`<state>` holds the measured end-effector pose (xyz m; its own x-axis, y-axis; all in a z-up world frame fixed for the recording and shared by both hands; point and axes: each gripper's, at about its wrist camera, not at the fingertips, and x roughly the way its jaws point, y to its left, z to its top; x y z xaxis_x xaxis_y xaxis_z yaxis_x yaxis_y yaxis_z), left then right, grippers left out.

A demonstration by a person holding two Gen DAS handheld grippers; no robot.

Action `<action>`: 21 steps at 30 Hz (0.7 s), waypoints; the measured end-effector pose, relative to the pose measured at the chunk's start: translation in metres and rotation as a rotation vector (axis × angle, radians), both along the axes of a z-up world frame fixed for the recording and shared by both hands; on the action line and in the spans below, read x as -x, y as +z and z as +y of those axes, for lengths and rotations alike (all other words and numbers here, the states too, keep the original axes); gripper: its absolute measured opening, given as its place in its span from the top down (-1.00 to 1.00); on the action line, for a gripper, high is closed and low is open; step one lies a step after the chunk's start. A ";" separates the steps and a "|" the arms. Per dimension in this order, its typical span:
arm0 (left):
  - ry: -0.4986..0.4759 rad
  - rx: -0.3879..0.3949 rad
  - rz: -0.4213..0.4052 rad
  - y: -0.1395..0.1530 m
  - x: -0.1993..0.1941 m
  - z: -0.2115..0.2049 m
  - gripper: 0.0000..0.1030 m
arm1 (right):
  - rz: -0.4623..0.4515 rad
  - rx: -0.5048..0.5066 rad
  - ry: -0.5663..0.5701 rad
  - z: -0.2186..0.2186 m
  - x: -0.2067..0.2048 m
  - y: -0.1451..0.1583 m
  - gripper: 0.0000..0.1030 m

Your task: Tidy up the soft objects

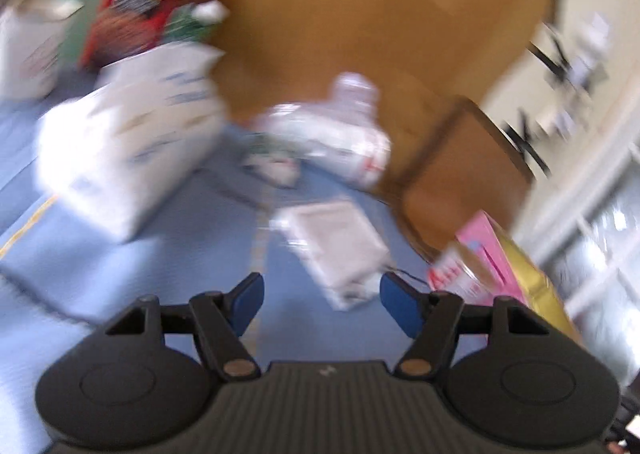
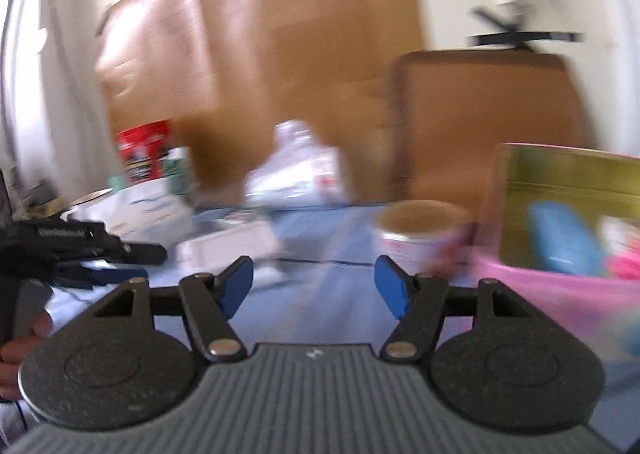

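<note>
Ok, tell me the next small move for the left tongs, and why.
Probably steady the left tongs and ease them down toward the flat white packet on the blue cloth just ahead. Nothing sits between their blue pads, the picture is heavily blurred, and the packet is the nearest item lined up with the gap.

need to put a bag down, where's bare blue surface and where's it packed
Bare blue surface lies near the left claw, between the big white bag and flat white packet. Crowded: the back by the brown cardboard, and the right near the pink box.
</note>
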<state>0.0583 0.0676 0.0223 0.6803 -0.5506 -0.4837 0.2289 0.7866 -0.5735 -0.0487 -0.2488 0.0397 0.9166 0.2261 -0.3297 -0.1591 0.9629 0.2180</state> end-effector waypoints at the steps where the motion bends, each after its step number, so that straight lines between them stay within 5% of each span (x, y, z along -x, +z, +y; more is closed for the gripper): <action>1: 0.016 0.032 0.019 -0.004 -0.004 0.010 -0.26 | 0.013 -0.013 0.025 0.008 -0.013 0.002 -0.35; 6: 0.034 0.073 0.048 -0.010 -0.033 0.016 -0.11 | 0.150 -0.146 0.071 0.030 -0.092 0.001 -0.35; 10: 0.025 0.072 0.083 -0.014 -0.056 0.002 -0.09 | 0.217 -0.124 0.040 0.044 -0.135 -0.010 -0.35; 11: 0.019 0.070 0.092 -0.018 -0.059 -0.001 0.05 | 0.246 -0.127 0.043 0.044 -0.144 -0.015 -0.34; 13: -0.008 0.070 0.100 -0.022 -0.061 -0.008 0.37 | 0.312 -0.168 0.079 0.043 -0.155 -0.025 0.08; 14: -0.027 0.072 0.098 -0.022 -0.059 -0.011 0.58 | 0.309 -0.207 0.092 0.040 -0.150 -0.026 0.12; 16: -0.041 0.053 0.075 -0.018 -0.050 -0.012 0.58 | 0.261 -0.185 0.078 0.041 -0.127 -0.016 0.46; 21: -0.111 0.087 0.054 -0.010 -0.018 -0.013 0.57 | 0.173 -0.110 0.132 0.039 -0.050 -0.004 0.48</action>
